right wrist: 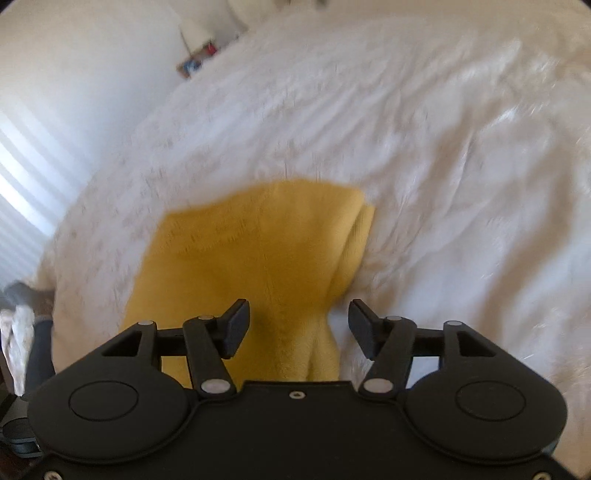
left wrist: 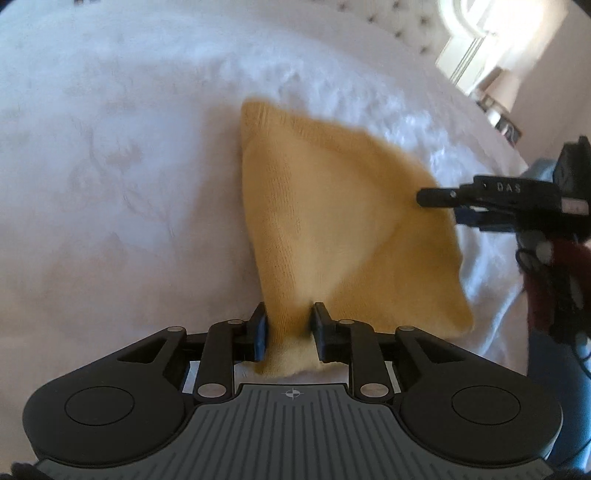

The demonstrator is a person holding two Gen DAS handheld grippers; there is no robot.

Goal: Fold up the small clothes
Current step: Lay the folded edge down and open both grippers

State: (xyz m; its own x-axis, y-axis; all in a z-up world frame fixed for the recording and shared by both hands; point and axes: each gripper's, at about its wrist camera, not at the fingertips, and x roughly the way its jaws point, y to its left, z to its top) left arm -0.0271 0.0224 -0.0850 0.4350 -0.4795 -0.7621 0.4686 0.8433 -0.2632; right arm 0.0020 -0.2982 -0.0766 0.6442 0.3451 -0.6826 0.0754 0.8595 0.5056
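A small yellow knitted garment point(left wrist: 332, 221) lies folded over on the white bedcover point(left wrist: 129, 166). One corner of it is lifted and bunched between the fingers of my left gripper point(left wrist: 290, 328), which is shut on it. In the left wrist view my right gripper point(left wrist: 441, 206) reaches in from the right over the garment's far edge. In the right wrist view my right gripper point(right wrist: 299, 325) is open, and the yellow garment point(right wrist: 258, 251) runs loosely between and under its pads, touching neither. Both views are blurred.
The white bedcover point(right wrist: 424, 166) is rumpled, with creases to the right. A tufted headboard point(left wrist: 399, 22) and a bright window point(left wrist: 476, 33) lie beyond the bed. A bedside shelf with small items point(right wrist: 195, 62) stands at the far left. A grey sleeve point(right wrist: 33, 306) shows at the left edge.
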